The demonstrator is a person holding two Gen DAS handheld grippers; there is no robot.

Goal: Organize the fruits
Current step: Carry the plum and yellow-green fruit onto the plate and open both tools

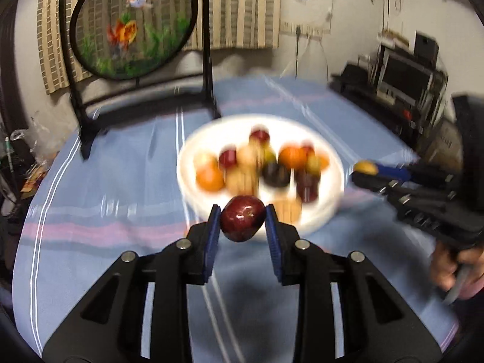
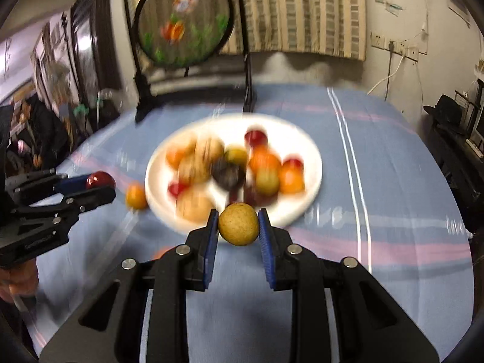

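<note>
My left gripper (image 1: 242, 223) is shut on a dark red apple (image 1: 242, 222), held above the blue cloth just in front of the white plate (image 1: 329, 163). The plate carries several small fruits, orange, red, yellow and dark, all blurred. My right gripper (image 2: 238, 223) is shut on a round yellow-brown fruit (image 2: 238, 224) in front of the same plate (image 2: 311, 151). In the left wrist view the right gripper (image 1: 367, 171) shows at the right edge with the yellow fruit (image 1: 366, 168). The right wrist view has the left gripper (image 2: 99, 186) with the red apple (image 2: 99, 180) at the left.
A small orange fruit (image 2: 136, 196) lies on the blue striped tablecloth (image 2: 378, 181) left of the plate. A black stand with a round goldfish screen (image 1: 133, 24) rises behind the plate. A hand (image 1: 453, 266) grips the right handle. Dark furniture (image 1: 402, 81) lines the right side.
</note>
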